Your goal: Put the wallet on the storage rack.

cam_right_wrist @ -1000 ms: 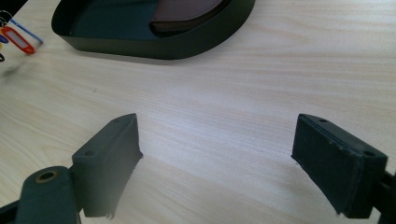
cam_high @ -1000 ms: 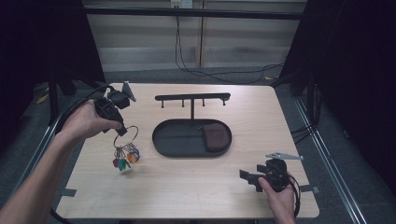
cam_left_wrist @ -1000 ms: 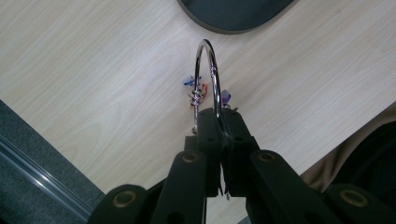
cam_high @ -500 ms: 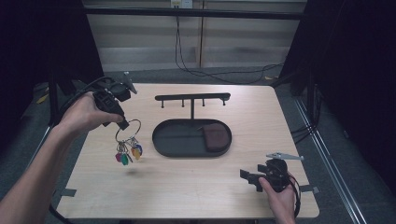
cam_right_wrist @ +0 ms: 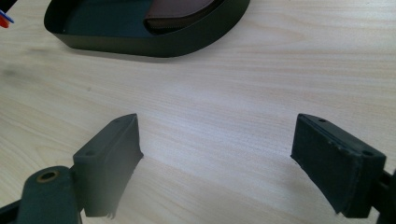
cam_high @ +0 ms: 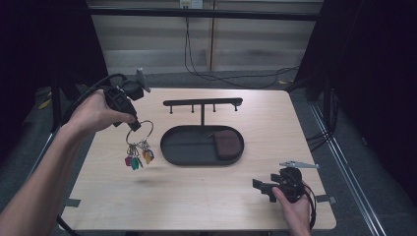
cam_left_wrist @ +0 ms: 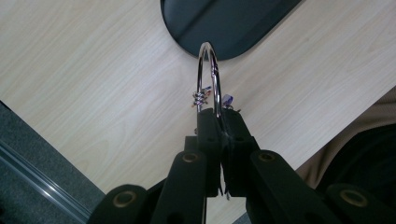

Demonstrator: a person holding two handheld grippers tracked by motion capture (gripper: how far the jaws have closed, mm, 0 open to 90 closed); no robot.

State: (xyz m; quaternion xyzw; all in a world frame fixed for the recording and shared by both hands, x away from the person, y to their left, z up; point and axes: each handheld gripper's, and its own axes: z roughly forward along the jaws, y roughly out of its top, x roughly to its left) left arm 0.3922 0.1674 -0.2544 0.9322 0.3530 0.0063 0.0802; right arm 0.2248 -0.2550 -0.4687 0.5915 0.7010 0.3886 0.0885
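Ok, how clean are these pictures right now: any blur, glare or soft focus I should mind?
High view: dim surround, table evenly lit, the keys under the left hand-held gripper slightly smeared. Left gripper view: key ring sharp with bright glints on the metal, the jaws at the bottom soft. Right gripper view: near jaws of the right hand-held gripper blurred, tray fairly crisp.

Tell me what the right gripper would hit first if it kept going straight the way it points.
Probably the black oval metal tray: the right gripper, jaws open, points across bare wooden tabletop toward the tray's near wall. Depth is unclear, but nothing lies between.
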